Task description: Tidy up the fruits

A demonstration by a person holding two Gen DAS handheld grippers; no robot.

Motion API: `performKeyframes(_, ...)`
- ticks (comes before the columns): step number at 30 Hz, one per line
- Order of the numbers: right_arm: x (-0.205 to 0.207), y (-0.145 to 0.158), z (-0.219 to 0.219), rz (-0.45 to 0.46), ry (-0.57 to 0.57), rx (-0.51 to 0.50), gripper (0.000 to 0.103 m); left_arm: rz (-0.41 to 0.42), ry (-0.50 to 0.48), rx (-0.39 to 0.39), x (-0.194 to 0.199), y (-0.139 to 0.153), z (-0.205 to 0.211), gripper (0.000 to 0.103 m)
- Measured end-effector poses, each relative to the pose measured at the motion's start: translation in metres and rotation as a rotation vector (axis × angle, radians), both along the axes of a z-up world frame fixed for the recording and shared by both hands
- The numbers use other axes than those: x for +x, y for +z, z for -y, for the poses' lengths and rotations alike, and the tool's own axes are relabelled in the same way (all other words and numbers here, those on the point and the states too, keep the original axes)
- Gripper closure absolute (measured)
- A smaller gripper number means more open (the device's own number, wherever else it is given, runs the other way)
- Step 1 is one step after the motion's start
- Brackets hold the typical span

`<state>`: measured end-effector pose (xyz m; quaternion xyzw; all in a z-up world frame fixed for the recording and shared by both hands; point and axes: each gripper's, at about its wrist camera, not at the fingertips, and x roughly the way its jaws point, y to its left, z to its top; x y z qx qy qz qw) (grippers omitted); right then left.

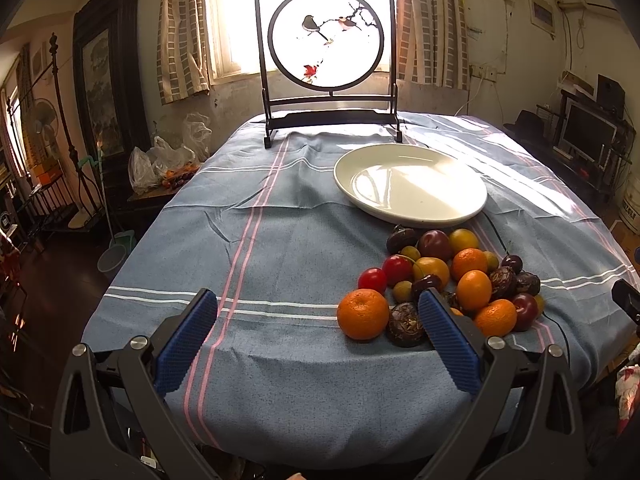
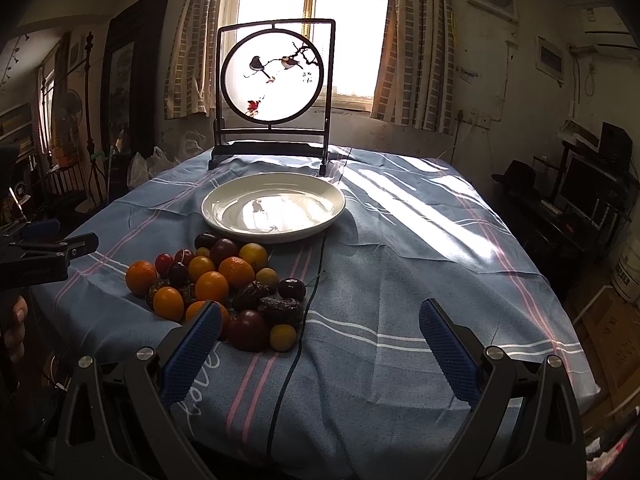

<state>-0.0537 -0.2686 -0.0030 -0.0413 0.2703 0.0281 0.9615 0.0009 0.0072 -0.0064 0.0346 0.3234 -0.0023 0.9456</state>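
Note:
A heap of mixed fruit [image 1: 444,280] lies on the blue striped tablecloth: mandarins, red cherry tomatoes, dark plums, yellow plums and wrinkled dates. Its nearest mandarin [image 1: 363,313] sits at the heap's left. Behind the heap stands an empty white plate [image 1: 410,184]. My left gripper [image 1: 318,308] hovers open near the table's front edge, its right finger beside the heap, nothing between its fingers. In the right wrist view the fruit heap [image 2: 218,280] lies left of centre below the plate [image 2: 273,206]. My right gripper [image 2: 320,320] is open and empty, its left finger over the heap's near edge.
A framed round bird screen [image 1: 326,38] stands at the table's far end. A thin dark cable [image 2: 298,344] runs across the cloth beside the fruit. Plastic bags [image 1: 168,160] sit on a low stand left of the table. Shelving with a monitor [image 1: 588,132] is at the right.

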Motion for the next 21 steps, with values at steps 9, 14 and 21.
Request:
performKeyframes(9, 0.003, -0.008, 0.000, -0.013, 0.006, 0.006, 0.004, -0.021, -0.015, 0.009, 0.003, -0.010, 0.003, 0.004)
performKeyframes(14, 0.007, -0.015, 0.001, -0.028, 0.007, 0.017, 0.004, -0.058, -0.033, -0.016, 0.010, -0.020, 0.005, 0.004)
performKeyframes(21, 0.012, -0.023, 0.008, -0.041, -0.009, 0.034, 0.004, -0.102, -0.111, -0.008, 0.014, -0.037, 0.024, 0.004)
